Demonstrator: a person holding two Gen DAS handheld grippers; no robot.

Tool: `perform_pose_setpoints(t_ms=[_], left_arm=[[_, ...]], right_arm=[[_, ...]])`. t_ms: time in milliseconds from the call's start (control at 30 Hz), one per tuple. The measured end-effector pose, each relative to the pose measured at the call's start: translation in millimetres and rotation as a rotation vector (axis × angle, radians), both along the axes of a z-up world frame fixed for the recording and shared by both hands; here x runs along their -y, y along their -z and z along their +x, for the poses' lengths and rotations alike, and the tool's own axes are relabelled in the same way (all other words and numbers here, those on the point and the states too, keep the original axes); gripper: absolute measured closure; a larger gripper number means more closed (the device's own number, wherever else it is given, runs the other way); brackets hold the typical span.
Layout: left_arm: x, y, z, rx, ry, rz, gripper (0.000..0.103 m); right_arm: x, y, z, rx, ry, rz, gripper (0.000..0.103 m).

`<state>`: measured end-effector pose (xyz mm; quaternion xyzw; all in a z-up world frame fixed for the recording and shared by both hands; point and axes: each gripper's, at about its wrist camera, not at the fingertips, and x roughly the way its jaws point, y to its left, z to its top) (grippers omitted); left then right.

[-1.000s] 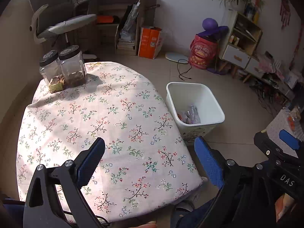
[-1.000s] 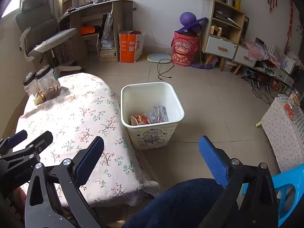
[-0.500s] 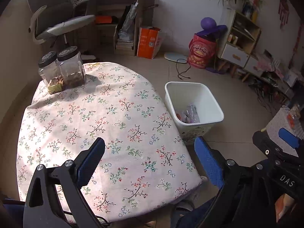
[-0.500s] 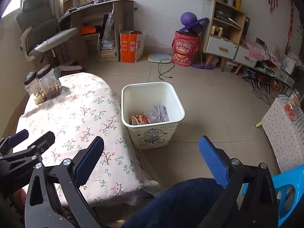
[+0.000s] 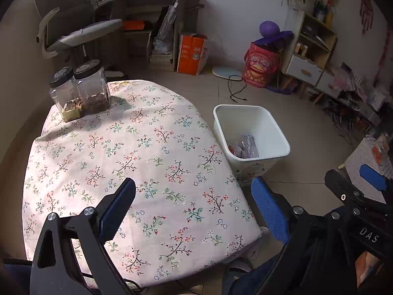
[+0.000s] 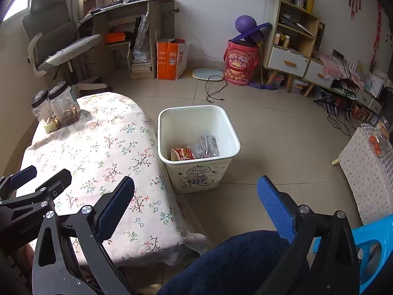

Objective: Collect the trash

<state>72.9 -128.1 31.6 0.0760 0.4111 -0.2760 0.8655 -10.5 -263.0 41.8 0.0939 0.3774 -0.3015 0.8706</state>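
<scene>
A white trash bin (image 5: 277, 127) (image 6: 228, 127) stands on the tiled floor just right of the table. Inside it lie a crumpled clear plastic bottle (image 6: 206, 146) (image 5: 248, 145) and a red paper cup (image 6: 183, 153). My left gripper (image 5: 194, 204) hovers open above the near part of the floral tablecloth (image 5: 137, 152), nothing between its blue pads. My right gripper (image 6: 196, 199) is open too, held over the table's right edge and the floor in front of the bin, empty. Each gripper shows at the edge of the other's view.
Two clear jars with black lids (image 5: 81, 91) (image 6: 55, 105) stand at the table's far left corner. A person's dark blue knee (image 6: 235, 263) is below the right gripper. A blue plastic chair (image 6: 375, 243), a small covered stool (image 6: 366, 172), an office chair (image 5: 73, 34) and shelving ring the floor.
Both grippers have stayed open and nearly still; the views have shifted only very slightly.
</scene>
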Motion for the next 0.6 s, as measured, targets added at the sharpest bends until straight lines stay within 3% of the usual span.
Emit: perform_pose_setpoints(t_ms=[600], left_arm=[[0.7,-1.6,-1.0,-0.002,0.001,-0.004,0.011]], right_arm=[[-2.5,1.5,4.4,-0.005,-0.007,-0.001,0.007]])
